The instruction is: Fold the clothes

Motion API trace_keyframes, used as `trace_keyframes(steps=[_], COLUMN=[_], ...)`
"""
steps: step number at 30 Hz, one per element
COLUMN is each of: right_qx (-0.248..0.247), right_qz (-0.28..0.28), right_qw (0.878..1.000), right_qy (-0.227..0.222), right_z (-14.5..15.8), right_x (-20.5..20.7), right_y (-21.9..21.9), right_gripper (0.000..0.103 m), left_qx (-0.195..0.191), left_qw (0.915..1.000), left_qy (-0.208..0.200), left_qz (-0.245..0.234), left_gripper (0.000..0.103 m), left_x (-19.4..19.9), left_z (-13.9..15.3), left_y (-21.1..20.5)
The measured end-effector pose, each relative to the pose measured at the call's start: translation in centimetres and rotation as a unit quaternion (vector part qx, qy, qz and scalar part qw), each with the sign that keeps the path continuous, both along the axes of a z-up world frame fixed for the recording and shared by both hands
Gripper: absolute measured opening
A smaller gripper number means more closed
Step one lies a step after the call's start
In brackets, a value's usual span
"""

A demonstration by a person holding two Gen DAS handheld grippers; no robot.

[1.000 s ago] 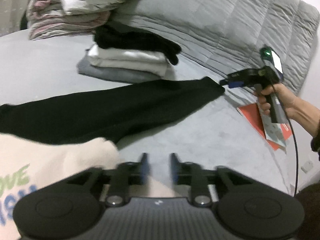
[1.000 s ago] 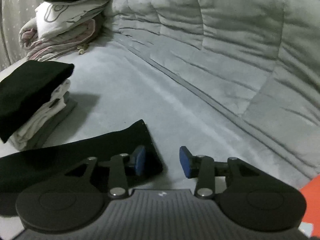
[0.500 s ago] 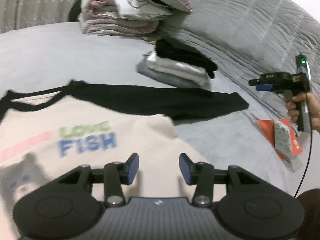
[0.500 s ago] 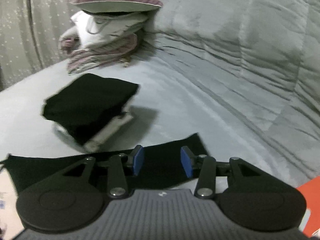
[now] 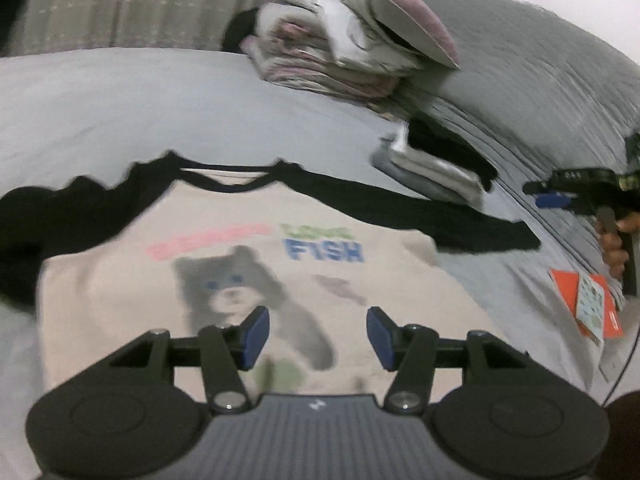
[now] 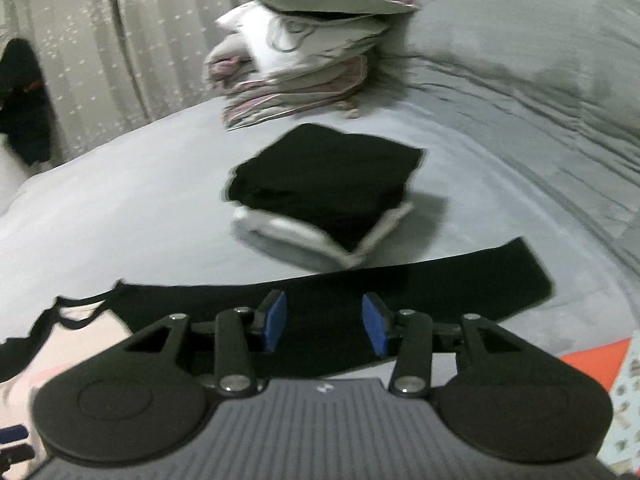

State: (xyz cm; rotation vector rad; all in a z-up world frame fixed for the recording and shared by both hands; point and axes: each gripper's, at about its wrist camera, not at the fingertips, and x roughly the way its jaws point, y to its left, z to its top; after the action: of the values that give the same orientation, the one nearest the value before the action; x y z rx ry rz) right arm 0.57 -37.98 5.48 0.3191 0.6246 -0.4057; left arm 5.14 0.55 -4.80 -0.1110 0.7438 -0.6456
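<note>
Left gripper (image 5: 316, 332) is opening, empty, above cream bear-print black-sleeved shirt (image 5: 248, 280); right gripper (image 6: 324, 326) is gaping, empty, over its black sleeve (image 6: 400, 288).

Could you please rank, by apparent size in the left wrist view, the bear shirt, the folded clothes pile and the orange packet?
1. bear shirt, though nearest the camera
2. folded clothes pile
3. orange packet
</note>
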Motion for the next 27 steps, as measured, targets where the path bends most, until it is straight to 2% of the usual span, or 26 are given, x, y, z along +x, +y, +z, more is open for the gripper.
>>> trace_keyframes(steps=[5,12,21,27], right_qx=[-0.002,-0.006,0.01,0.017], right_qz=[0.032,0.082,0.189,0.271], right_qw=[0.999,0.997,0.982,0.962], right_qy=[-0.002,-0.006,-0.003,-0.008], right_z=[0.2,-0.9,-3.2,-3.9], right_x=[2.0,5.7,12.1,15.5], right_y=[4.5,11.3,20.8,27.1], right_gripper=[0.049,0.049,0.05,0.05], left_qx=[-0.01,0.011,-0.035,-0.039], left_qw=[0.9993,0.9962,0.9857,0.9715], left_qy=[-0.013,-0.033,0.013,0.04], left_qz=[0.035,0.08,0.164,0.23], left_gripper=[0.062,0.075,0.073,0.073], left_x=[0.6,1.5,3.3,3.6], left_z=[1.1,2.2,0.2,-1.3], left_y=[3.2,7.5,13.2,15.9])
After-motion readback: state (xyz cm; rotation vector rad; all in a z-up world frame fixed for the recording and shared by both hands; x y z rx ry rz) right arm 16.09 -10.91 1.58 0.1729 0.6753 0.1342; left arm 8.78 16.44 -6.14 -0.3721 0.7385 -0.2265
